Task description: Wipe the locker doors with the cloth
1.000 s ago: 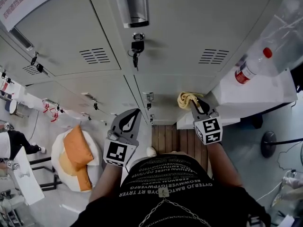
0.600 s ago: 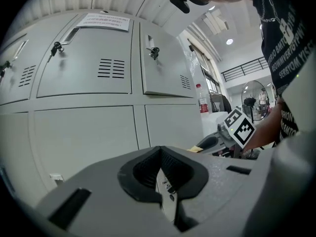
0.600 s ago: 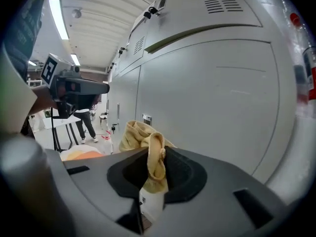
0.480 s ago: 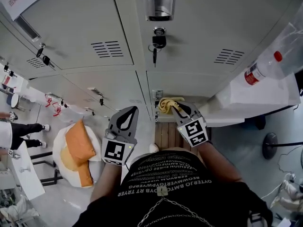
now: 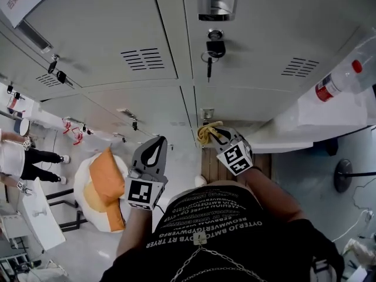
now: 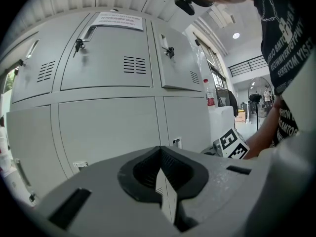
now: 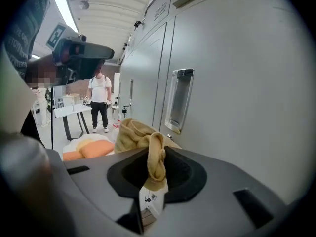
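Shifted leftward across the lower locker door [image 5: 252, 107]: right gripper [image 5: 215, 134], centre frame, clamped on the yellow cloth [image 5: 205, 131]. Left gripper [image 5: 158, 143], lower left: jaws together, empty, confirmed only in its own view. Right gripper view alone shows the cloth's pinched fold, just below a recessed handle [image 7: 178, 100].

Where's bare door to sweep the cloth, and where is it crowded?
Free for the yellow cloth: the grey lower locker door panel, between its recessed handle and the white ledge. Crowded: the dangling keys above, and the clear red-capped bottle at right.
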A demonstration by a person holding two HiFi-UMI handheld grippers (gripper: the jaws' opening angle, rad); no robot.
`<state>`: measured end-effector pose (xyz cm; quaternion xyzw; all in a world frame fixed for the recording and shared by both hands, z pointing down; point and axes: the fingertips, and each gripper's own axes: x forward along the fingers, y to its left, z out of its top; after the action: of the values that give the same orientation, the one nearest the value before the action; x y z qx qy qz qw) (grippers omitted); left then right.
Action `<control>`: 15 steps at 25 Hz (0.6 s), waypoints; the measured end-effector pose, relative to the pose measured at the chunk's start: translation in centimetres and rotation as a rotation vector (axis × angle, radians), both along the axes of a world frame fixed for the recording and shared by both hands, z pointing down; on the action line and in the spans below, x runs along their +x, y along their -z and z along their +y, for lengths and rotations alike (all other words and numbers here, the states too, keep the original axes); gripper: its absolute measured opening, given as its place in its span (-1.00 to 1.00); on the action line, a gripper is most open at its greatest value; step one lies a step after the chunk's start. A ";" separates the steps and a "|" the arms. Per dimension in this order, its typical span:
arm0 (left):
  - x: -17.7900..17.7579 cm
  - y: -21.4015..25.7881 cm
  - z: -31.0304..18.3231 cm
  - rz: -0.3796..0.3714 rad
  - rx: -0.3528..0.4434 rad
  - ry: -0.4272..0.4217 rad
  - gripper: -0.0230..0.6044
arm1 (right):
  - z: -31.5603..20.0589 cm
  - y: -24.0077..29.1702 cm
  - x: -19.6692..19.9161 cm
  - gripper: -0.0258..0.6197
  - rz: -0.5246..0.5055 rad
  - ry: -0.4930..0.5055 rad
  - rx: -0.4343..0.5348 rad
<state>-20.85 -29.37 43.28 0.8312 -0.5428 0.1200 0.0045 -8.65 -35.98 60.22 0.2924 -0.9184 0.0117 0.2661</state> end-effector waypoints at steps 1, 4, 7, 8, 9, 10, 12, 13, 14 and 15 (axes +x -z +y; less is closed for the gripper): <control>-0.1 0.0 -0.1 0.002 -0.001 -0.001 -0.91 | -0.4 -0.2 0.0 -0.74 0.003 -0.002 0.002; 0.4 0.1 -0.5 0.004 0.010 -0.024 -0.91 | -1.0 -0.4 0.3 -0.72 0.017 0.002 0.012; 1.1 -0.5 -0.5 -0.003 0.008 -0.058 -0.91 | -1.5 -0.4 1.5 -0.73 0.037 -0.032 0.022; 1.3 -0.6 -0.5 -0.004 0.002 -0.063 -0.91 | -1.8 -0.5 2.3 -0.73 0.043 -0.060 0.019; 1.5 -0.6 -0.6 -0.004 -0.002 -0.067 -0.91 | -2.2 -0.6 3.2 -0.73 0.046 -0.092 0.014; 1.8 -0.6 -0.8 -0.006 -0.002 -0.072 -0.91 | -2.7 -0.6 4.2 -0.73 0.049 -0.123 0.010; 2.4 -0.5 -1.0 -0.007 0.005 -0.081 -0.91 | -3.4 -0.5 6.1 -0.73 0.052 -0.164 0.006; 2.8 -0.2 -1.1 -0.004 0.009 -0.082 -0.91 | -3.6 -0.4 7.0 -0.73 0.054 -0.173 0.005; 3.3 0.1 -1.2 -0.001 0.013 -0.082 -0.91 | -3.7 -0.4 7.9 -0.73 0.057 -0.178 0.003; 3.7 0.3 -1.2 -0.001 0.015 -0.082 -0.91 | -3.8 -0.5 8.8 -0.73 0.059 -0.183 0.000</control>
<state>-17.15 -30.58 43.03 0.8527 -0.5092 0.1166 -0.0072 0.18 -39.73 60.69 0.3755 -0.8796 0.0273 0.2909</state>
